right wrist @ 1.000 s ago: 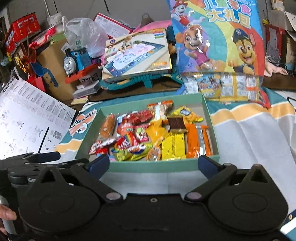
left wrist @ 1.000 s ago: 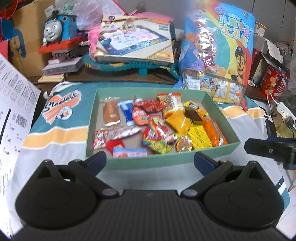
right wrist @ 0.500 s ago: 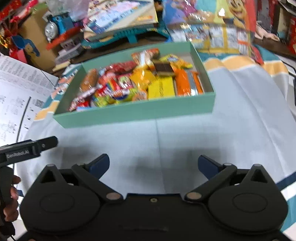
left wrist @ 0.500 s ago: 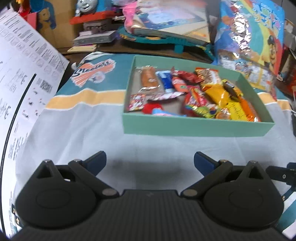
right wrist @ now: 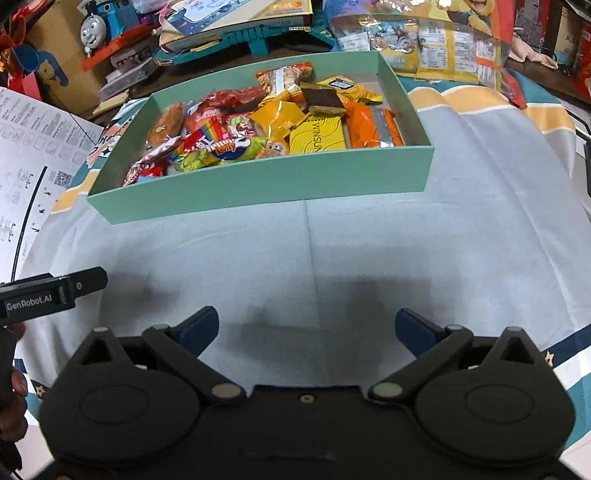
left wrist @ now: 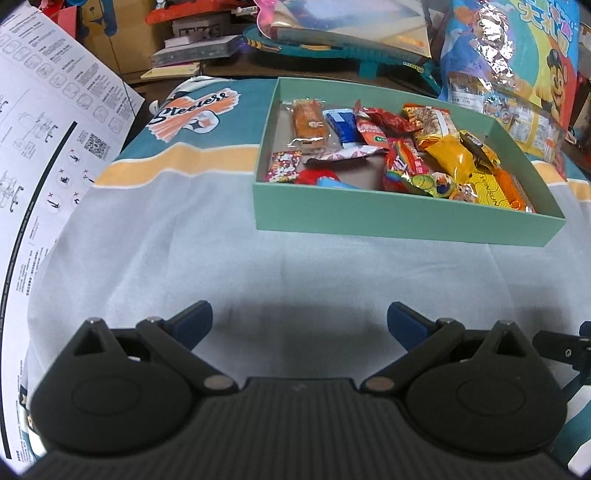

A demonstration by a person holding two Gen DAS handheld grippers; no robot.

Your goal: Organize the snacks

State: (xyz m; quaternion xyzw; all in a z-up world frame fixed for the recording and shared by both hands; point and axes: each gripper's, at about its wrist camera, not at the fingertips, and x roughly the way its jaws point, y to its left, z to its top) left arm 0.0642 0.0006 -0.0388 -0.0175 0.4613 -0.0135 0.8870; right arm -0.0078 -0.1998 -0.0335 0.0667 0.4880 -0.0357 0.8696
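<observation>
Left claw (left wrist: 299,321) agape | right claw (right wrist: 306,326) agape | snacks (right wrist: 317,133) in green box (right wrist: 258,184)

one green box (right wrist: 258,184) on one cloth (right wrist: 369,258). two tongs: left tongs (left wrist: 299,319), right tongs (right wrist: 306,325), two blue-tipped fingers each. one large cartoon snack bag (left wrist: 517,55). one toy train (right wrist: 107,22). one printed sheet (left wrist: 44,129). wrapped snacks (right wrist: 317,133) in the box: over a dozen, exact count unclear where they overlap.
</observation>
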